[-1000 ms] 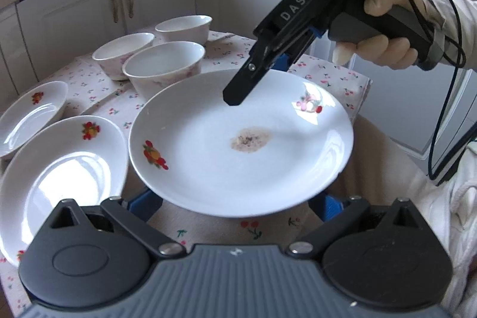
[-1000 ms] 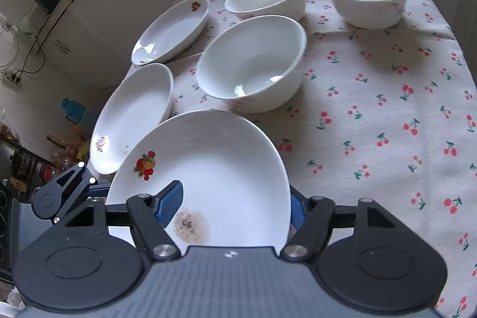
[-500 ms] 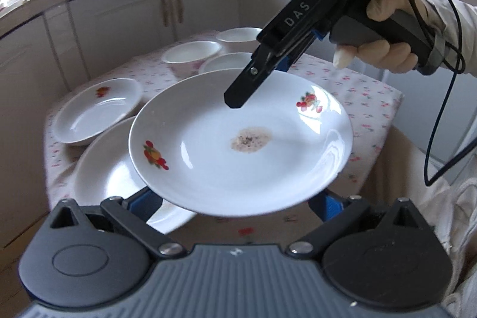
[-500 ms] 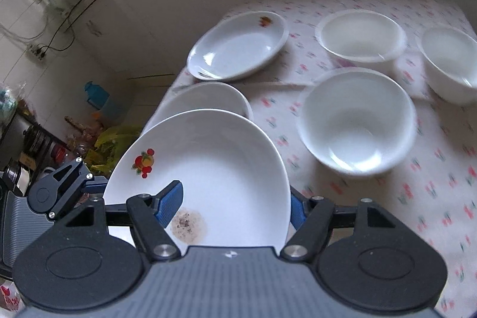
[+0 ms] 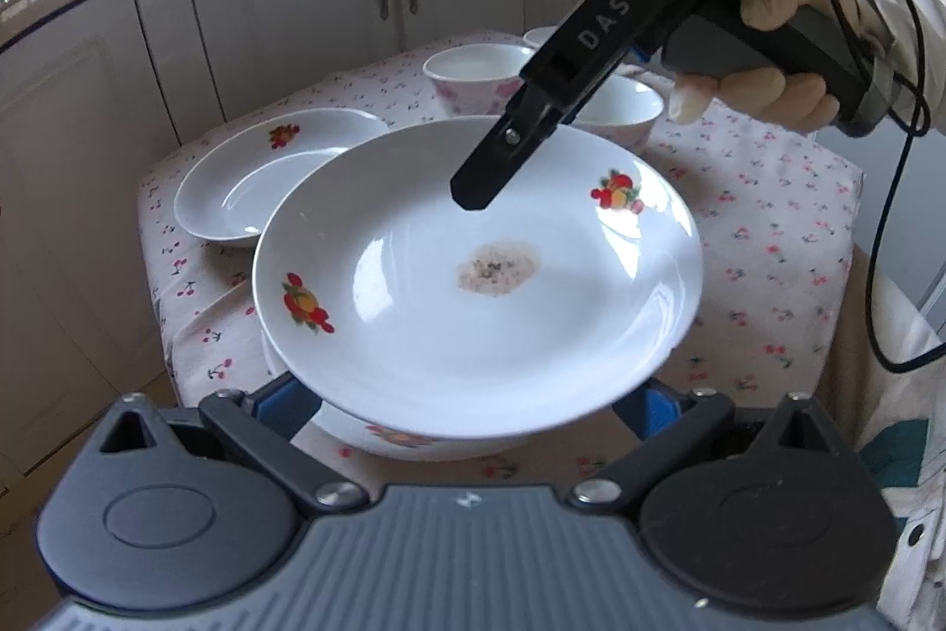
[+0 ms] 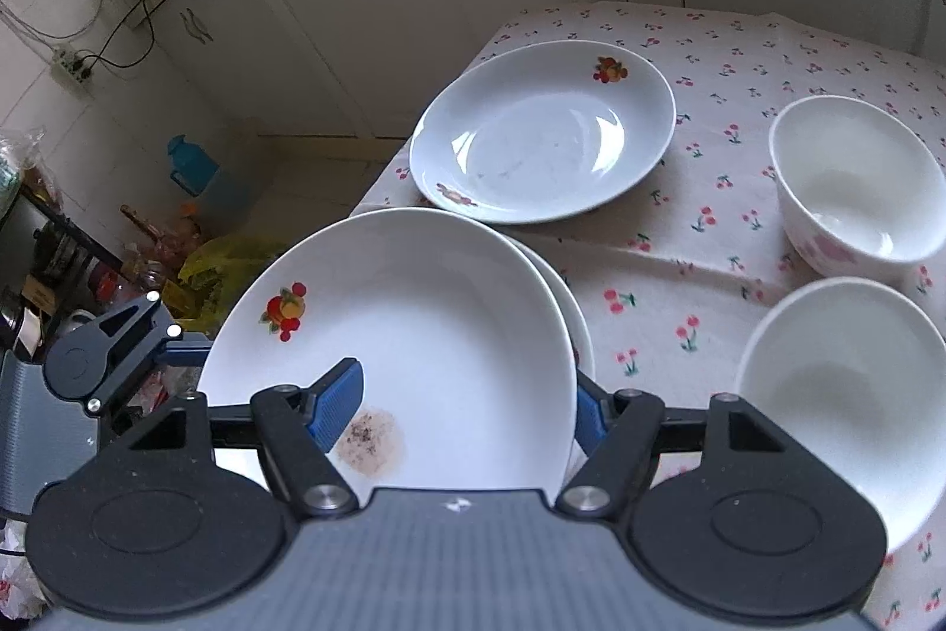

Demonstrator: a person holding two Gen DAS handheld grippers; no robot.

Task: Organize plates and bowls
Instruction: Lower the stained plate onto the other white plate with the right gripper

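From the left wrist, we see our left gripper [image 5: 473,400] clamping the stained plate [image 5: 479,276] by its near rim, above another plate [image 5: 378,433] at the table [image 5: 786,240] edge.

From the right wrist, our right gripper [image 6: 467,412] fingers [image 6: 337,403] straddle the same plate's rim, gripping it; bare cloth lies between plates and bowls [image 6: 857,175].

the plate [image 5: 473,311] i carry looks like glazed ceramic — glossy white, bright with reflections, a dull speckled brown stain [image 5: 498,268] at its middle. the bowls [image 6: 851,181] share that smooth shine. over my bench lies a matt cotton-like cloth [image 6: 680,270], creased, printed with cherries. my right claw [image 6: 461,403] is matt black plastic with ribbed blue pads [image 6: 337,406] and small bright metal screws — its housing grey and ridged.
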